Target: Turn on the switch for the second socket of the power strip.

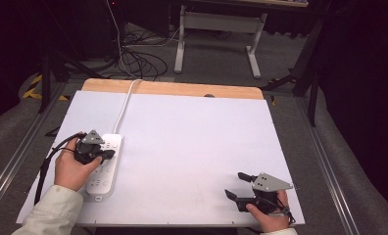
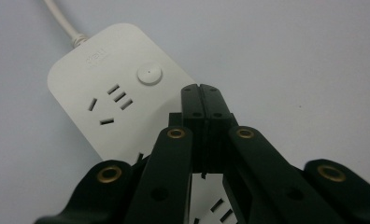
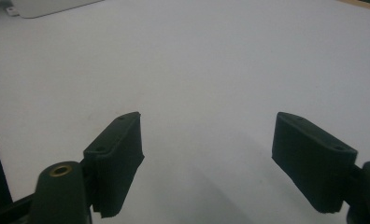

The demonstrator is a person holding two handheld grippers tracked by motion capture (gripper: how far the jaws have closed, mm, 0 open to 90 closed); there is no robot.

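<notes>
The tabletop (image 1: 192, 147) is mostly bare. A power strip (image 1: 105, 164) is laid along its left edge. The left gripper (image 2: 202, 100) is held over it, jaws pressed together on nothing (probably to press the button (image 2: 149, 74)); the right gripper (image 3: 206, 154) is parked wide open, empty, near the front right corner.

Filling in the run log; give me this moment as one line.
left gripper: shut, over power strip near its round button | right gripper: open, holding nothing, low over white table

Left claw (image 1: 108, 155) over power strip (image 1: 105, 169); right claw (image 1: 237, 185) apart.
</notes>
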